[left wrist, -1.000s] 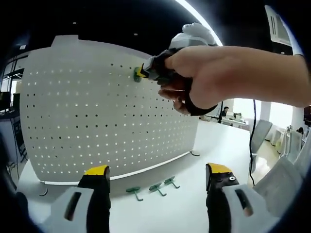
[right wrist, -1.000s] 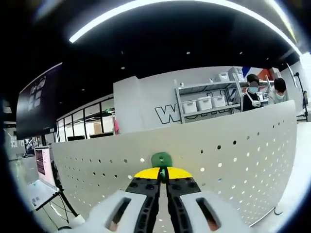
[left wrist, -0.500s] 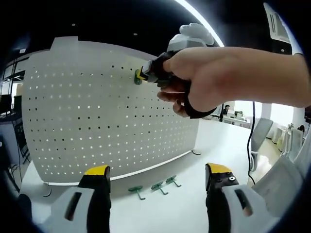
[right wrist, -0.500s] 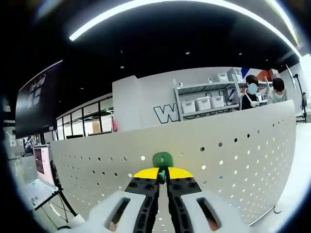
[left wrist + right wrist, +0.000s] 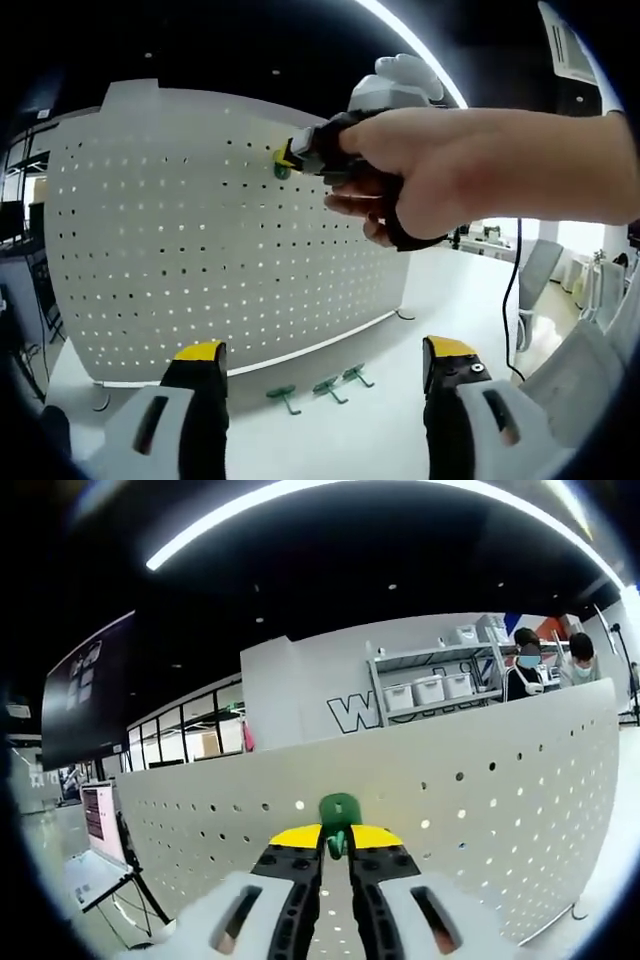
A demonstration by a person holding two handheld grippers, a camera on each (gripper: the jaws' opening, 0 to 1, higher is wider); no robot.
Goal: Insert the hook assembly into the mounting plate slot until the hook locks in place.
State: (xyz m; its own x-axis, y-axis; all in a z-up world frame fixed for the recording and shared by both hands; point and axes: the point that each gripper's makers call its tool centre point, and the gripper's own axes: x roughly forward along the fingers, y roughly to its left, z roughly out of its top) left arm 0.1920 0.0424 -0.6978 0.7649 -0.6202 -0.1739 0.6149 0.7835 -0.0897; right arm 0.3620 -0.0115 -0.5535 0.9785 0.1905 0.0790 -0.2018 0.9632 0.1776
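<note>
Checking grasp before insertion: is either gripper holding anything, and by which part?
Right gripper is shut on the green hook, gripping its stem just behind the flat head. Left gripper is open and holds nothing.

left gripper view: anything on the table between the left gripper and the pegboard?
Yes. In the left gripper view, three spare green hooks lie in a row on the white table, between the open left gripper and the foot of the pegboard.

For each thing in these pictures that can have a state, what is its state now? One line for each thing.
Right gripper: shut on the green hook, at the board's top rows.
Green hook: held against the pegboard.
Left gripper: open, holds nothing.
Pegboard: standing upright on the table.
Three spare hooks: lying on the table before the board.
</note>
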